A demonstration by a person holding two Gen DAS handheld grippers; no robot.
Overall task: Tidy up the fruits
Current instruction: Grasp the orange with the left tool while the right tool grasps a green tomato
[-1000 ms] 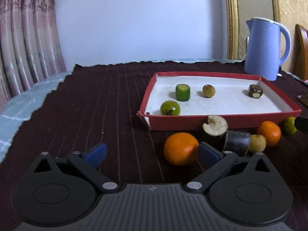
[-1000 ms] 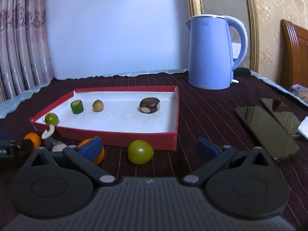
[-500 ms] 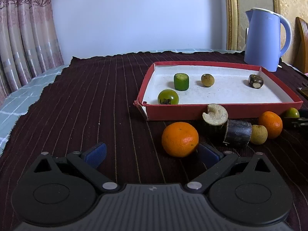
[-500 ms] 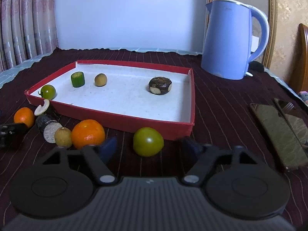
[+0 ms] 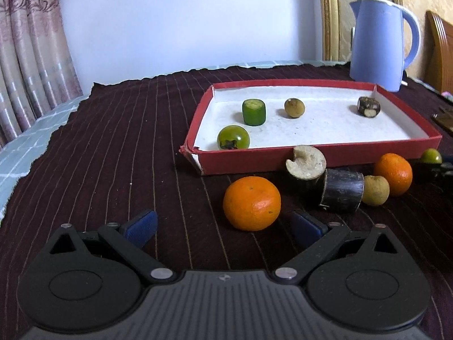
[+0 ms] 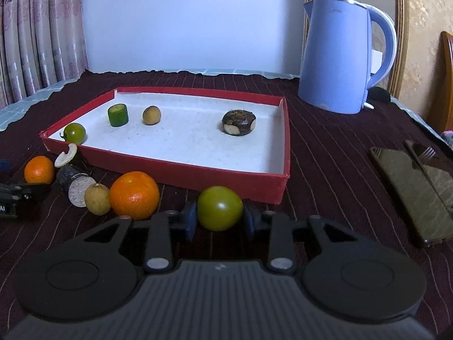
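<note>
On left gripper (image 6: pixel 11 201) body — lettering "AI", cut off.

A dark maroon striped tablecloth (image 6: pixel 325 147) covers the table, bearing a red tray (image 6: pixel 181 170), blue kettle (image 6: pixel 339 56), two phones (image 6: pixel 410 187), oranges (image 5: pixel 252 202), green tomato (image 6: pixel 219 208), and dark cut stalks (image 5: pixel 342 189).

The left gripper (image 5: pixel 223 228) hung low over a dark striped tablecloth (image 5: pixel 113 147), its blue pads well apart with nothing between them. Just ahead of its right pad lay an orange (image 5: pixel 252 203). Behind it stood a red tray (image 5: pixel 325 157) with a white floor, holding a green tomato (image 5: pixel 233 137), a green cylinder piece (image 5: pixel 254 112), a small brown fruit (image 5: pixel 294 108) and a dark water chestnut (image 5: pixel 368 106). A blue kettle (image 5: pixel 378 45) stood beyond the tray.
</note>
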